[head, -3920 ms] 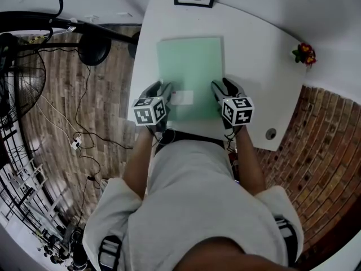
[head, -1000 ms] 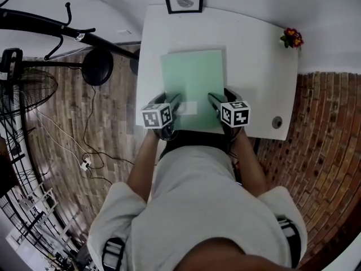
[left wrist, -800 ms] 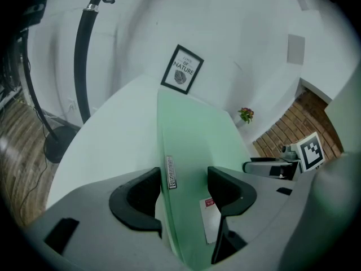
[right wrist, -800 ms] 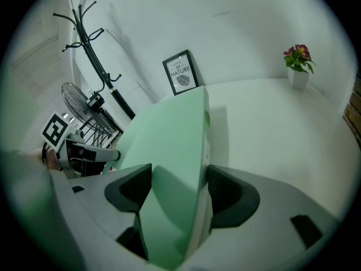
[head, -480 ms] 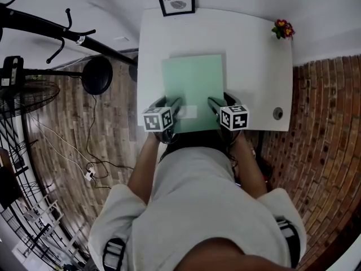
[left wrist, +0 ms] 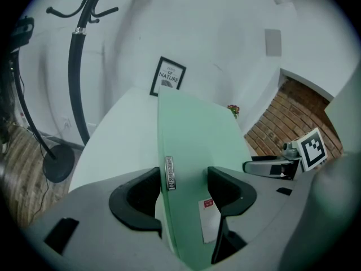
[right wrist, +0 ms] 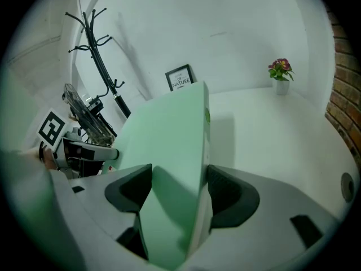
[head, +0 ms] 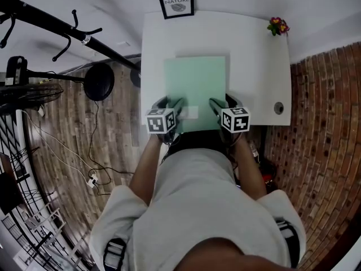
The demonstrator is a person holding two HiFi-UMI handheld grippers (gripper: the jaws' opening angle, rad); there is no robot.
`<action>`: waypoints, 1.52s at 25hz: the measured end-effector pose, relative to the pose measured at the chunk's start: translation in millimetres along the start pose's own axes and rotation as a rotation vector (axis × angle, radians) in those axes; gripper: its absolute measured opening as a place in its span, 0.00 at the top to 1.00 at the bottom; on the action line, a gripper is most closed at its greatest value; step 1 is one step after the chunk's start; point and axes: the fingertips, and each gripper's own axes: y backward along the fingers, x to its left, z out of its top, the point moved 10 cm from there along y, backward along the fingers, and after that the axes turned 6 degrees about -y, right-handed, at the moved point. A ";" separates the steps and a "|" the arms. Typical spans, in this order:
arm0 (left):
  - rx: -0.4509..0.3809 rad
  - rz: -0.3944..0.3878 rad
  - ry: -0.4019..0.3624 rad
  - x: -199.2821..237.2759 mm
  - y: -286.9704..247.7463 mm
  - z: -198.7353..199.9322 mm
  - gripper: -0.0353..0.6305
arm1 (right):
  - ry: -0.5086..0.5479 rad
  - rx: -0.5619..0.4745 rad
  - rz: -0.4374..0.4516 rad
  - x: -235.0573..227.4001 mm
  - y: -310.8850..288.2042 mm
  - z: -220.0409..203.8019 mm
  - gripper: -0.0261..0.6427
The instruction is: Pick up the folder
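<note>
A pale green folder (head: 194, 86) with a white label near its front is held over the white table (head: 256, 61), its front end reaching past the table's near edge. My left gripper (head: 172, 109) is shut on the folder's left edge, where the folder (left wrist: 197, 145) runs between the jaws (left wrist: 183, 188) along its spine. My right gripper (head: 220, 107) is shut on the right edge; there the folder (right wrist: 169, 145) fills the gap of the gripper (right wrist: 177, 188). The folder looks raised off the tabletop, tilted in both gripper views.
A framed print (head: 176, 1) leans on the wall at the table's back. A small flower pot (head: 278, 25) stands at the back right corner, a cable hole (head: 278, 108) at the front right. A coat stand (head: 56, 24) and fan base (head: 98, 82) are left, brick wall right.
The head view has risen and pulled back, so the table looks smaller. Both grippers stay clamped on the folder, which has come nearer the table's front edge.
</note>
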 end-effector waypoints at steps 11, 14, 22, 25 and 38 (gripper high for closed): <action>-0.050 0.010 -0.042 -29.4 15.1 4.8 0.55 | 0.019 -0.040 -0.003 -3.3 30.3 0.4 0.50; -0.043 0.022 -0.036 -40.7 11.0 6.5 0.55 | 0.020 -0.030 0.006 -14.1 34.7 1.6 0.50; -0.046 0.045 -0.033 -77.0 -3.8 15.3 0.55 | 0.030 -0.032 0.023 -48.4 52.8 9.3 0.50; -0.052 0.037 -0.039 -91.4 -9.2 18.3 0.55 | 0.028 -0.039 0.018 -60.9 62.7 10.1 0.50; -0.088 -0.011 -0.115 -132.4 -22.4 46.2 0.55 | 0.015 -0.129 -0.032 -89.0 102.2 20.0 0.50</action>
